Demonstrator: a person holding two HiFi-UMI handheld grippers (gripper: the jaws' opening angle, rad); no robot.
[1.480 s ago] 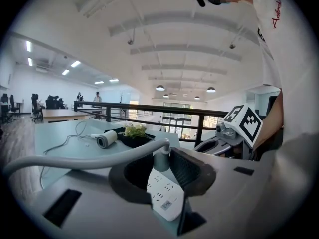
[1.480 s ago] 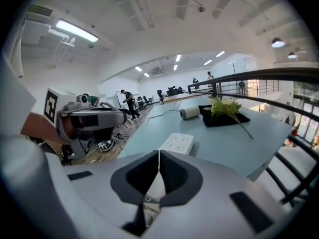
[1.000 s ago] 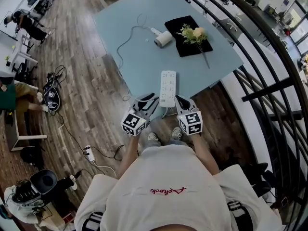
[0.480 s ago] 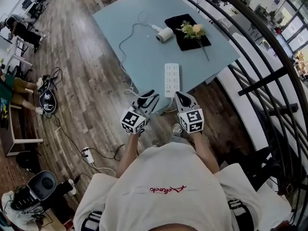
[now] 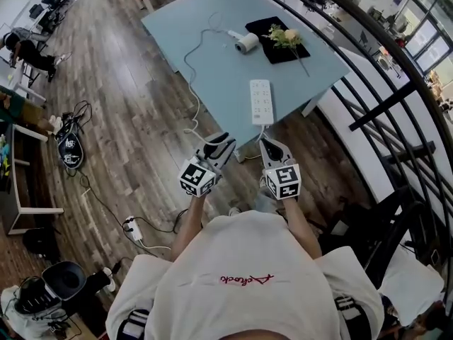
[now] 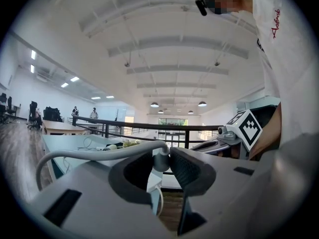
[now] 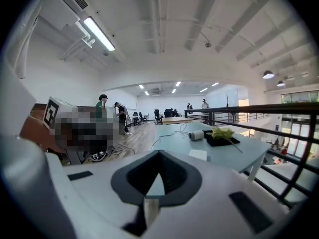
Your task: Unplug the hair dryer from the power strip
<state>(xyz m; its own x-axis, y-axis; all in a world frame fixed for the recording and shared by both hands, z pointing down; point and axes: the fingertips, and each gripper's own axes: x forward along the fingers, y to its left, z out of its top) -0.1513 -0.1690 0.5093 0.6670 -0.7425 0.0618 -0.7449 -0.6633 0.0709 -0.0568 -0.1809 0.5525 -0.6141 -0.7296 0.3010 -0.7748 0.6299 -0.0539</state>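
Observation:
The white hair dryer (image 5: 245, 42) lies on the pale blue table (image 5: 212, 62), beside a black tray. The white power strip (image 5: 261, 102) rests near the table's front edge. The dryer's grey cable (image 5: 191, 83) runs across the table, off its left side and down to my left gripper (image 5: 228, 142). In the left gripper view my left gripper (image 6: 167, 159) is shut on the cable's plug end (image 6: 160, 162), away from the strip. My right gripper (image 5: 263, 142) hangs beside it over the floor. Its jaws (image 7: 158, 156) are shut with nothing between them.
A black tray with flowers (image 5: 279, 35) sits at the table's far right. A black railing (image 5: 382, 98) curves along the right. On the wooden floor at left lie cables and another power strip (image 5: 131, 227). People and desks (image 5: 21, 44) are at far left.
Both grippers have drawn back from the table's front edge, so the strip and dryer now sit farther up the head view. The left gripper still pinches the cable end.

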